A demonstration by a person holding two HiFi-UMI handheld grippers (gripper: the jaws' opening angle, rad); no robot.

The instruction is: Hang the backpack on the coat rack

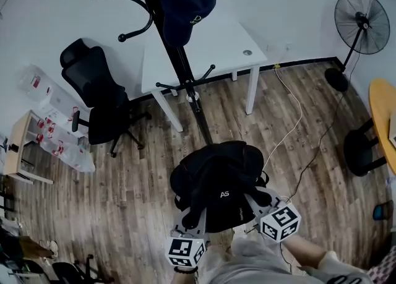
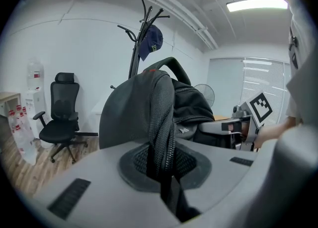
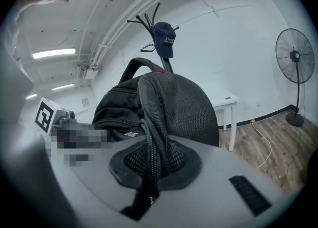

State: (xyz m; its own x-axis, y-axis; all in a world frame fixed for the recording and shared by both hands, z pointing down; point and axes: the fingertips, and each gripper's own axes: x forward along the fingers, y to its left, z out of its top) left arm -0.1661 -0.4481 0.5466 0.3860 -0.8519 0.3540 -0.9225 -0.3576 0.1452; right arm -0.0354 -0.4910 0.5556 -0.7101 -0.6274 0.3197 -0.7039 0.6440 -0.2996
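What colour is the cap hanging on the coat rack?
Navy blue cap, with small pale lettering on it; clearest in the right gripper view.

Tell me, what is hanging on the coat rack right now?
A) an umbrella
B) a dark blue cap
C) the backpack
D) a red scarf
B: a dark blue cap hangs from the top of the coat rack, while the backpack is not on it yet.
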